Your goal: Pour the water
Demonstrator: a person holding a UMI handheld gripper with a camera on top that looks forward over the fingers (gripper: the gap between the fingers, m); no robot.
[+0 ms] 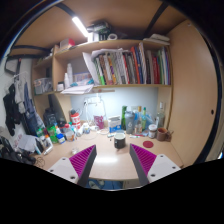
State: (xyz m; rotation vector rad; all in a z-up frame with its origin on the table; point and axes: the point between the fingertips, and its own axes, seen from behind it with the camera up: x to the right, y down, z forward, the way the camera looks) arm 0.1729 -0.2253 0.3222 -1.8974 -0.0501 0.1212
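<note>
Between the two fingers, at six o'clock, the gripper (112,160) stands released, its magenta pads (82,158) spread well apart with nothing pressed between them. Just ahead of the fingertips, at about twelve o'clock from them, a small dark object (119,142) sits on the light wooden desk (112,165); what it is cannot be told. Beyond it, toward one o'clock, a cluster of bottles (133,121) stands against the back of the desk, clear and upright, well apart from the fingers; whether any holds water cannot be told. At eleven o'clock from the gripper a red-capped jar (75,119) stands among small containers, and further round at nine o'clock a green bottle (42,131) rises beside more clutter. Above the desk, at twelve o'clock, a shelf (120,88) carries a row of upright books (130,66), with papers (75,88) lying at its ten o'clock end. On top of the shelf unit, a lit tube lamp (79,26) glows at eleven o'clock. Dark clothing (17,105) hangs at nine o'clock, near the desk's far side
</note>
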